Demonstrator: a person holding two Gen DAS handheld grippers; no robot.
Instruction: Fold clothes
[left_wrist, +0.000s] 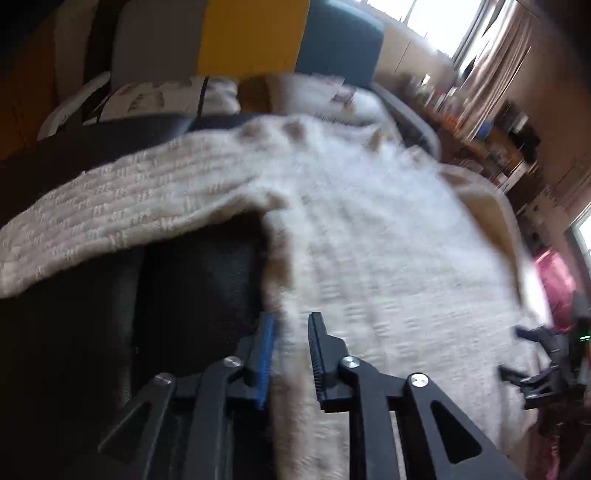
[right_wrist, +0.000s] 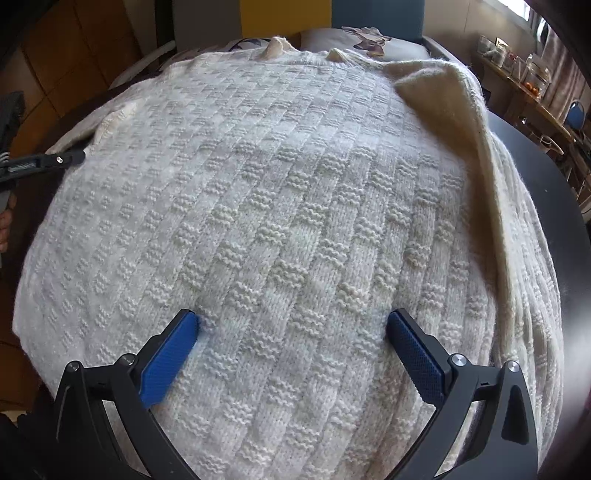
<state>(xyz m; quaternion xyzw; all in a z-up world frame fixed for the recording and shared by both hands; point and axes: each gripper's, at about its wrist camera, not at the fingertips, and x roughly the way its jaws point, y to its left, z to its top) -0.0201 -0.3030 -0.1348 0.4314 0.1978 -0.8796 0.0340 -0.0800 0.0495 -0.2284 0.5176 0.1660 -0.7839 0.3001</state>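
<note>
The sweater (right_wrist: 288, 206) is cream-white, knitted in a basket-weave pattern of small ridged blocks alternating with smooth ones; its turned-over edge at far right shows a plainer, warmer cream. It lies on a black tabletop (right_wrist: 546, 192). Both grippers are black, the right gripper (right_wrist: 291, 332) with bright blue ribbed pads (right_wrist: 168, 358), the left gripper (left_wrist: 291, 332) likewise blue-padded.

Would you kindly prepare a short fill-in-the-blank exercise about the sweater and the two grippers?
1. The knitted sweater is ____ in colour.
2. The right gripper has its jaws ____ over the knit.
3. The pads on the gripper fingers are ____.
4. The sweater lies on a ____ table.

Missing words: cream; open; blue; black
</note>
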